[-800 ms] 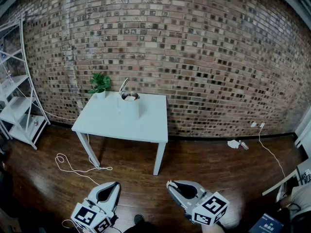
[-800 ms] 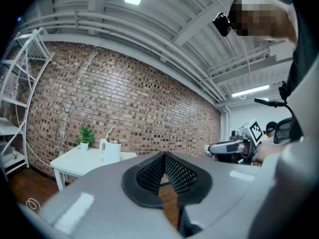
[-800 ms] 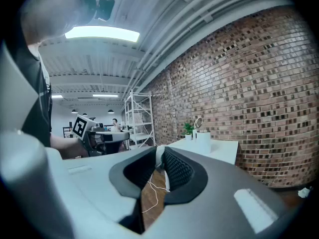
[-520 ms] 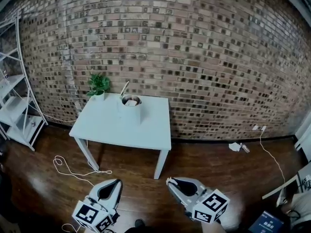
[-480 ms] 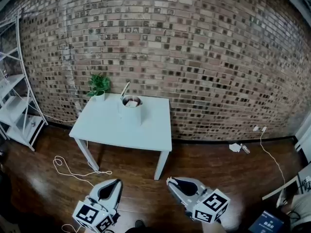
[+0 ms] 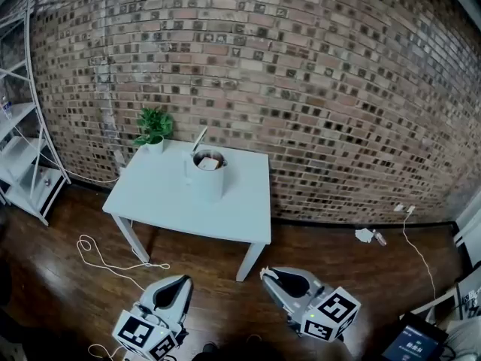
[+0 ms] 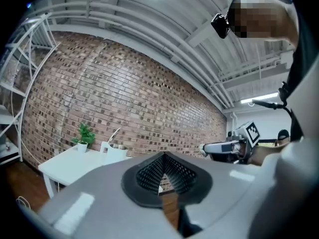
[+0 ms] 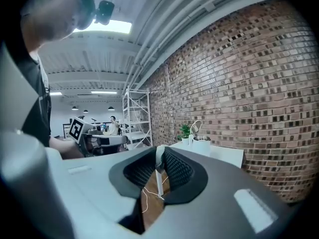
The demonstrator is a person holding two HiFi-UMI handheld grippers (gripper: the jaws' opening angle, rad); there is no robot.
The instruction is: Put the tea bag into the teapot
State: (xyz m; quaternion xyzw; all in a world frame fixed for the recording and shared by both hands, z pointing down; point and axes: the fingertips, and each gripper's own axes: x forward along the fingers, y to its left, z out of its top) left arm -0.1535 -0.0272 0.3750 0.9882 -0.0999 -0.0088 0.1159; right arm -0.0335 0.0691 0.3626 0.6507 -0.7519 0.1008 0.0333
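Observation:
A white teapot (image 6: 208, 173) with its lid tipped up stands at the back of a small white table (image 6: 173, 201) against the brick wall. Something pale lies in its open mouth; I cannot tell whether it is the tea bag. Both grippers hang low over the wooden floor, well short of the table. My left gripper (image 6: 183, 280) and right gripper (image 6: 264, 273) point towards it, jaws together and holding nothing. The left gripper view has the teapot (image 7: 115, 151) far off beyond the shut tips (image 7: 164, 155). The right gripper view also has it (image 8: 202, 142) far off past the tips (image 8: 159, 151).
A small potted plant (image 6: 154, 126) sits on the table's back left corner. A white shelf rack (image 6: 22, 126) stands at the left wall. A white cable (image 6: 98, 254) loops on the floor beside the table legs. Small litter and a cord (image 6: 368, 235) lie by the wall at right.
The head view has drawn a little nearer, so the table looks slightly larger. Both grippers stay low and shut, the right one shifted slightly right.

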